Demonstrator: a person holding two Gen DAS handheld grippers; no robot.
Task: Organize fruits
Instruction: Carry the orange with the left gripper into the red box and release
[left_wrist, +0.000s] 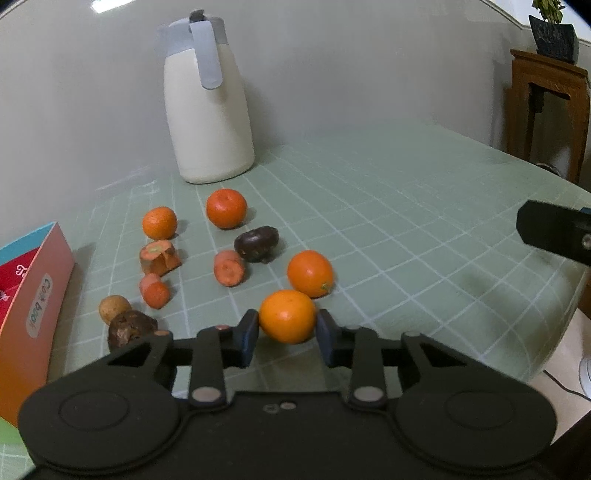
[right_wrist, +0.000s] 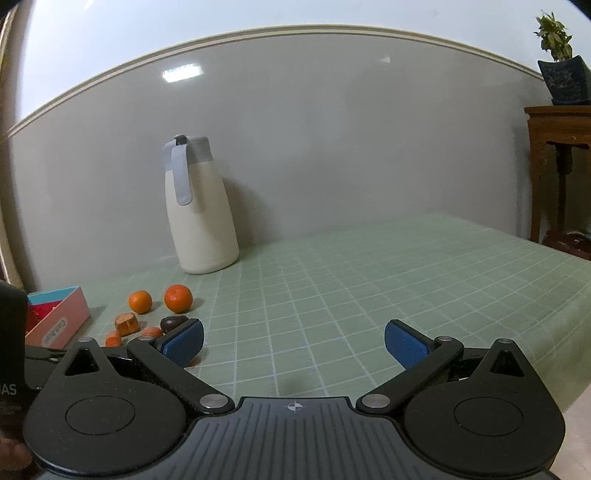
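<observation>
My left gripper (left_wrist: 287, 332) is shut on an orange (left_wrist: 287, 315) near the table's front, its blue pads touching both sides. Another orange (left_wrist: 310, 273) lies just beyond it. Two more oranges (left_wrist: 226, 208) (left_wrist: 159, 222) lie farther back, also seen in the right wrist view (right_wrist: 178, 298) (right_wrist: 140, 301). Carrot pieces (left_wrist: 229, 267) (left_wrist: 159, 256) (left_wrist: 154, 290), a dark mangosteen (left_wrist: 256, 243), a brown fruit (left_wrist: 127, 328) and a small tan fruit (left_wrist: 113, 308) lie scattered at the left. My right gripper (right_wrist: 293, 341) is open and empty above the green mat.
A cream thermos jug (left_wrist: 208, 107) stands at the back by the wall, also in the right wrist view (right_wrist: 199, 206). A pink and blue box (left_wrist: 31, 295) lies at the left. A wooden stand (left_wrist: 546, 107) with a plant is off the table's right.
</observation>
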